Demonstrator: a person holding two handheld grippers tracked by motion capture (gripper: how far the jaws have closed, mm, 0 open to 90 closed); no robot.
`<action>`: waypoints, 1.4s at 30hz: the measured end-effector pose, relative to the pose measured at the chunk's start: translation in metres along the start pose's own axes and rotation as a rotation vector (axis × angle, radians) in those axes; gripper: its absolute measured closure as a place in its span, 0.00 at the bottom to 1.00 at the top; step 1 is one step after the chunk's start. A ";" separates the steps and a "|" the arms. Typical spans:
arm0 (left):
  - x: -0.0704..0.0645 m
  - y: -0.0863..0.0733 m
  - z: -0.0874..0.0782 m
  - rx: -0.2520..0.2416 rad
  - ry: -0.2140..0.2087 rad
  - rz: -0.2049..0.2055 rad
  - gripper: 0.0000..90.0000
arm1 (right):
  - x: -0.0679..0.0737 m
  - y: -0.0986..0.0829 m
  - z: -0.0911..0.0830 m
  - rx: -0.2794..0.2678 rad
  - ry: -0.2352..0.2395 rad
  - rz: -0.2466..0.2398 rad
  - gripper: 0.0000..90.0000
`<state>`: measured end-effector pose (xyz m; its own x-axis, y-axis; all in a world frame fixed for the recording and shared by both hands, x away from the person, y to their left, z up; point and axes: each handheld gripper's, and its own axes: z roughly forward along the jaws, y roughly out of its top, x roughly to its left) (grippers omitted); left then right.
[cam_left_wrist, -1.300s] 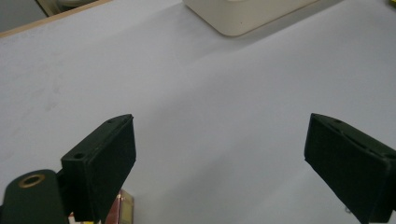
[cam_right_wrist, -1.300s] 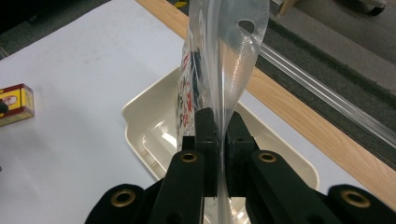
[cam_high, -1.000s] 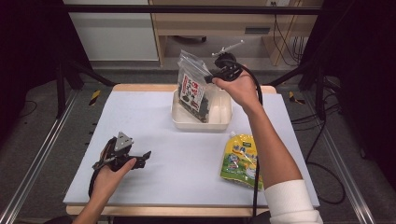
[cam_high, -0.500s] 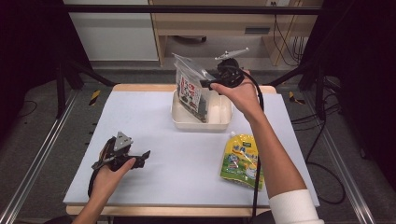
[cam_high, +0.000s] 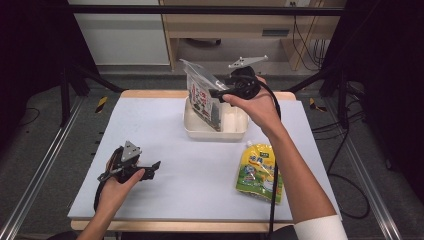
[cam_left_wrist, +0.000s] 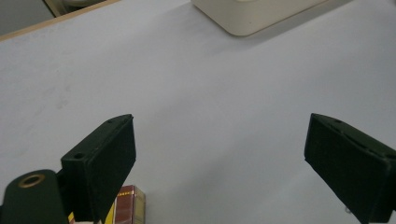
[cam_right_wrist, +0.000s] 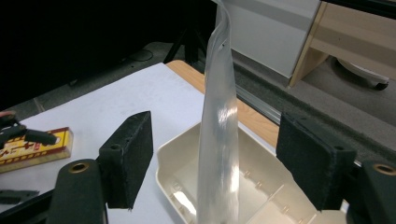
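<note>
A clear plastic bag (cam_high: 202, 97) with a red, white and black printed pack inside stands upright in a cream bin (cam_high: 235, 131) at the back middle of the table. My right gripper (cam_high: 215, 92) is at the bag's upper edge. In the right gripper view the bag (cam_right_wrist: 218, 140) rises between the two jaws, which stand wide apart and do not touch it, so the gripper (cam_right_wrist: 215, 163) is open over the bin (cam_right_wrist: 177, 154). My left gripper (cam_high: 152, 170) rests low at the front left, open with nothing between its jaws (cam_left_wrist: 219, 163).
A yellow-green spouted pouch (cam_high: 257, 170) lies flat at the front right, beside the right forearm. A small red and yellow box (cam_right_wrist: 35, 147) lies by the left hand, its corner under the left jaw (cam_left_wrist: 130, 205). White table surface (cam_high: 170, 125) separates the left gripper from the bin (cam_left_wrist: 247, 14).
The right hand has dropped slightly and the bag now stands a little more to the left of the gripper. The left hand has not moved.
</note>
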<state>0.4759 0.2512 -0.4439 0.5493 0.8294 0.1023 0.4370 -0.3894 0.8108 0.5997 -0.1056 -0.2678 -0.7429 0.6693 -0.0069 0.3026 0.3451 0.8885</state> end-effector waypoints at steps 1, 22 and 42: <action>0.000 0.000 0.000 0.000 0.000 0.000 0.10 | 0.001 -0.002 -0.003 -0.007 0.001 -0.004 0.29; 0.000 -0.001 0.001 0.009 0.009 -0.001 0.10 | -0.017 -0.063 -0.060 -0.097 -0.065 0.077 0.26; -0.001 -0.002 0.002 0.012 0.012 -0.006 0.10 | -0.048 -0.148 -0.088 -0.057 -0.266 0.168 0.25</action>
<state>0.4758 0.2510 -0.4469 0.5380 0.8364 0.1045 0.4486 -0.3891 0.8046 0.5380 -0.2470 -0.3582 -0.5010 0.8649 0.0289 0.3682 0.1828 0.9116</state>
